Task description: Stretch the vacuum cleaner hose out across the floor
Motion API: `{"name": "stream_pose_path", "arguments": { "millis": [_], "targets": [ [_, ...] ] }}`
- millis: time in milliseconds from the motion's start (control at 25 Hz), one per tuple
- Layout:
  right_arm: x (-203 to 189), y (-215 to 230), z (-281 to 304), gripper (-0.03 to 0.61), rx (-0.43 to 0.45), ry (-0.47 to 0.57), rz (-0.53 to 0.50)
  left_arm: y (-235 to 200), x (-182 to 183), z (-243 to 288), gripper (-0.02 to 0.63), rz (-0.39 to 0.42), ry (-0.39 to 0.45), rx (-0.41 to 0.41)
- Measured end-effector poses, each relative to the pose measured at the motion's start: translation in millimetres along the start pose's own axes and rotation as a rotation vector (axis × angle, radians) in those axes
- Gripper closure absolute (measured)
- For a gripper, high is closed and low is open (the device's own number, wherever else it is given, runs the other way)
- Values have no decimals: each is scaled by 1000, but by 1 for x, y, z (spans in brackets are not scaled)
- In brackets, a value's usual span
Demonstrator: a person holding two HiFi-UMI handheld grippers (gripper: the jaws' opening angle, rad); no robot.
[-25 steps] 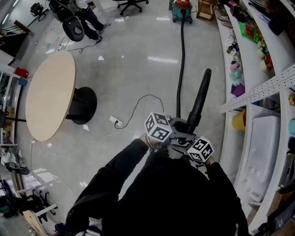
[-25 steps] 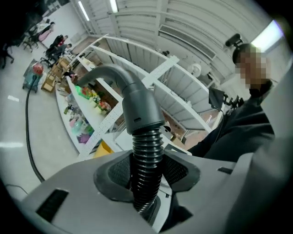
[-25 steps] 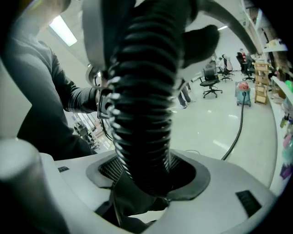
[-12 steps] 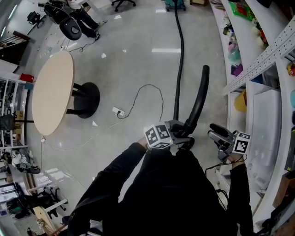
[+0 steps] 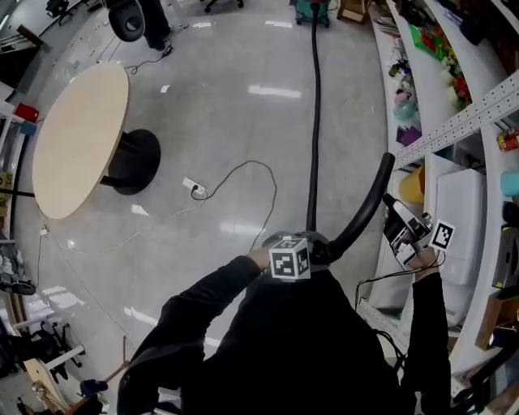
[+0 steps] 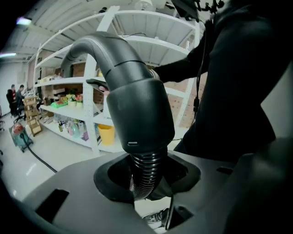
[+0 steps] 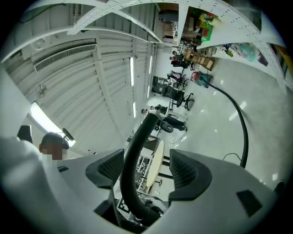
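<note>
A black vacuum hose [image 5: 315,121] runs straight across the floor from the green-and-red vacuum cleaner [image 5: 311,8] at the far end to me. My left gripper [image 5: 318,247] is shut on its ribbed end [image 6: 145,176], just under the curved black handle tube [image 5: 369,207]. The tube arches up and to the right. My right gripper [image 5: 392,211] is off to the right by the shelves, open, its jaws having just been opening. In the right gripper view the tube [image 7: 137,155] shows in the gap of the right gripper [image 7: 146,171], with neither pad pressing on it.
White shelving [image 5: 442,134] full of small goods lines the right side, with a yellow bin [image 5: 413,186] low down. A round wooden table [image 5: 77,142] stands at left. A white power strip [image 5: 193,187] and its thin cable lie on the floor between them.
The right gripper let go of the handle tube and swung right and up toward the shelves. The left gripper drew the hose end back and lower, and the tube now leans right.
</note>
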State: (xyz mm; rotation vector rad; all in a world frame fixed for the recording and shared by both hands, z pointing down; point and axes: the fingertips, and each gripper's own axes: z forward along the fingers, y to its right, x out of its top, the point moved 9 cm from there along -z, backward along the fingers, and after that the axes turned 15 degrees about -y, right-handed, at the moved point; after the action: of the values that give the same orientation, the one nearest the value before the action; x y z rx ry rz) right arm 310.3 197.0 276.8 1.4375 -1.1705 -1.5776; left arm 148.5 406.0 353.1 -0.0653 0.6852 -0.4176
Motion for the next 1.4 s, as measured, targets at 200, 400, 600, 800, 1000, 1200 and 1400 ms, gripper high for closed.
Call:
{"name": "stream_pose_path", "arguments": {
  "millis": [200,400,600,800,1000,1200,1400],
  "targets": [
    [-39,-33,74,278,-52,-112,-19,34,-50,-1,430,137,-87,15],
    [-79,-62,101,282,-86,-178,-80,68,-73,12,430,226,-174,0],
    [-101,-58,77,299,-140,-175,-86,83,-72,23,430,258,-234,1],
    [-115,-73,52,380,-89,-170,-190,80,-67,40,430,235,-293,134],
    [-159,-90,14,406,-121,-237,-422,81,-55,67,413,97,-297,420],
    [-228,-46,-26,431,-267,-368,-527,123,-63,92,413,-199,-375,418],
    [-316,9,-50,433,-408,-527,-538,174,-70,101,413,-611,-241,320]
  ]
}}
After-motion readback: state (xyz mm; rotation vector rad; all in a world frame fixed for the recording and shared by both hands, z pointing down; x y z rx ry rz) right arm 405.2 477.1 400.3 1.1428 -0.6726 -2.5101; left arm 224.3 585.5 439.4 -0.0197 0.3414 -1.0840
